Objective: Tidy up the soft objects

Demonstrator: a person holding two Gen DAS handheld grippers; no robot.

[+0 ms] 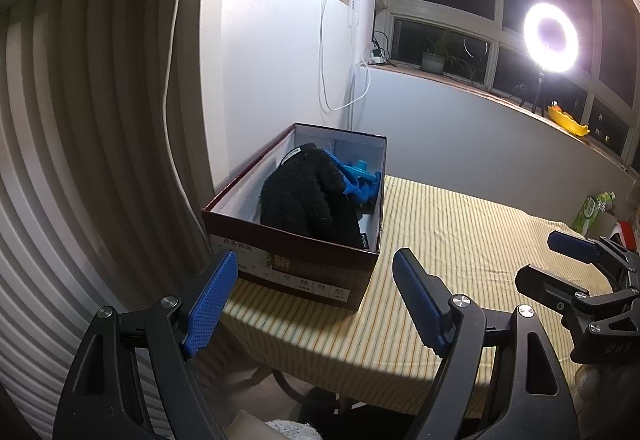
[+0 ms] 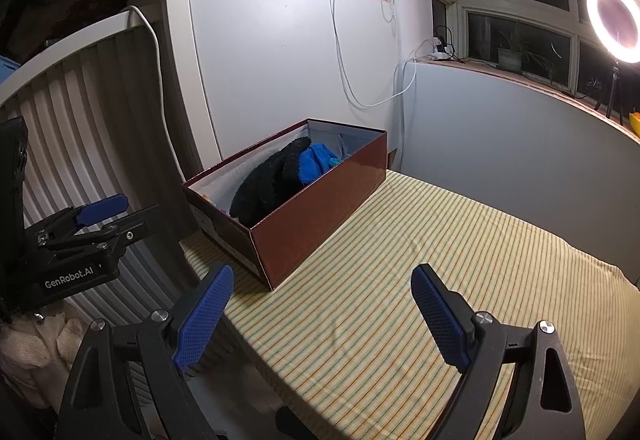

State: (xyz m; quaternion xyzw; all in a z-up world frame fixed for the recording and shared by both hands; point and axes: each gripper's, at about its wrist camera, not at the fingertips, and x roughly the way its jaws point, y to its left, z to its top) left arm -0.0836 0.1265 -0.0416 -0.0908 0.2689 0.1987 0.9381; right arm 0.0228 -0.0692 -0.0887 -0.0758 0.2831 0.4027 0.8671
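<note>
A dark red shoe box [image 1: 296,260] [image 2: 320,208] stands open on the left end of a table with a yellow striped cloth [image 1: 460,240] [image 2: 400,300]. Inside it lie a fuzzy black soft item [image 1: 300,196] [image 2: 268,184] and a blue soft item [image 1: 360,180] [image 2: 314,162]. My left gripper [image 1: 316,304] is open and empty, just short of the box's near end. My right gripper [image 2: 324,320] is open and empty above the cloth, to the right of the box. It also shows at the right edge of the left wrist view [image 1: 560,260].
A ribbed radiator-like panel [image 1: 80,160] stands left of the table. A white wall lies behind the box. A windowsill holds a ring light [image 1: 552,38], a potted plant [image 1: 434,60] and a yellow object [image 1: 568,120]. A green carton [image 1: 592,210] sits at the table's far right.
</note>
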